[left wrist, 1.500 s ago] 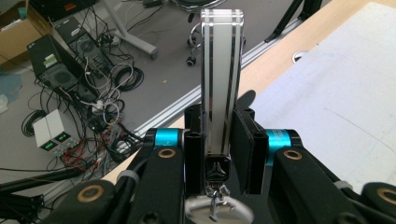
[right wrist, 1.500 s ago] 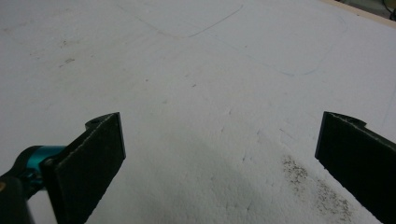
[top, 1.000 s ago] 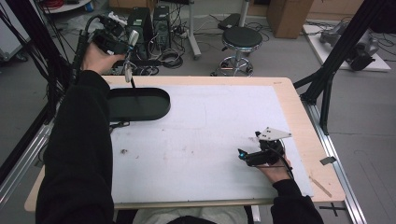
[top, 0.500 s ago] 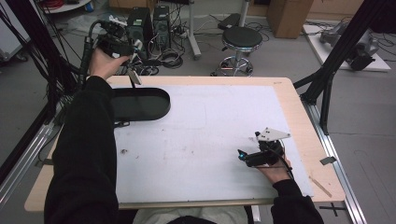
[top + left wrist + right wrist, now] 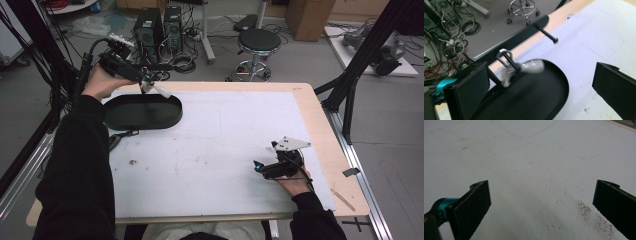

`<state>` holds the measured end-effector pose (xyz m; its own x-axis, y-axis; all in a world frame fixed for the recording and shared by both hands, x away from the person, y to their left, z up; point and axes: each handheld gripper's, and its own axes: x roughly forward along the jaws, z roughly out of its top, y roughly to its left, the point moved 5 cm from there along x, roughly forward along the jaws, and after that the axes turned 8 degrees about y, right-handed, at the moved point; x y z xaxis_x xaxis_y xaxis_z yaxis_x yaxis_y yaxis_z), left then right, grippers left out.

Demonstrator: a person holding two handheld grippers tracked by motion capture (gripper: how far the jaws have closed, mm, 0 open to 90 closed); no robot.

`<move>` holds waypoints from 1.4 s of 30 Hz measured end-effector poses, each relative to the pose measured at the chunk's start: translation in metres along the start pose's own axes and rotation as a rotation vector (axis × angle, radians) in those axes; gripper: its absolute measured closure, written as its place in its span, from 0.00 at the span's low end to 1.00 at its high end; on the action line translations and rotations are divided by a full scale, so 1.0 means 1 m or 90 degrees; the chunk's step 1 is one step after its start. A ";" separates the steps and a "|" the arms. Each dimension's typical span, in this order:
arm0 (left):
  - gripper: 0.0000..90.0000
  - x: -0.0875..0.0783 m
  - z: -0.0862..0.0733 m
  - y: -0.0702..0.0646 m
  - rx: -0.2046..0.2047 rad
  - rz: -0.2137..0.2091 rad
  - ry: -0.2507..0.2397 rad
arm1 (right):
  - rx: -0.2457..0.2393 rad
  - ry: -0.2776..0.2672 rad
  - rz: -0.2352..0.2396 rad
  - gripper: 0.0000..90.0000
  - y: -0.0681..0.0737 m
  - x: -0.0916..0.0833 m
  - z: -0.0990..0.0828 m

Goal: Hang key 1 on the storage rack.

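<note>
My left gripper (image 5: pixel 150 86) hovers at the far-left of the table (image 5: pixel 310 130), jaws just spread wide and gripping nothing; the small clip-ended object (image 5: pixel 524 67), blurred, drops between them over the black oval tray (image 5: pixel 142 112). My right gripper (image 5: pixel 265 167) rests near-right, well apart, jaws spread and empty.

Left hand-held gripper (image 5: pixel 145 82) held above far rim of shallow black oval tray (image 5: pixel 142 112), at far left of white-topped counter with pale wooden edge (image 5: pixel 320 125). Jaws have just been opening; small white-tipped object (image 5: pixel 159 90) blurred just below them, over tray. Right hand-held gripper (image 5: pixel 260 167) rests low on counter near right, jaws apart, pointing left. 1 black round stool (image 5: pixel 257 42) on floor beyond counter.
</note>
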<state>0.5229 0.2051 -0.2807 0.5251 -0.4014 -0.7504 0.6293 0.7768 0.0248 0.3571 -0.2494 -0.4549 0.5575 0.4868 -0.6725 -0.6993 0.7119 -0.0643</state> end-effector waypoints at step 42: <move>0.02 -0.014 -0.081 -0.043 0.007 -0.019 -0.052 | 0.000 0.012 -0.007 0.01 -0.001 0.002 -0.001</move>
<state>0.4421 0.2162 -0.3245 0.5506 -0.4629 -0.6946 0.6517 0.7584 0.0112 0.3584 -0.2496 -0.4574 0.5571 0.4688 -0.6854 -0.6927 0.7176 -0.0721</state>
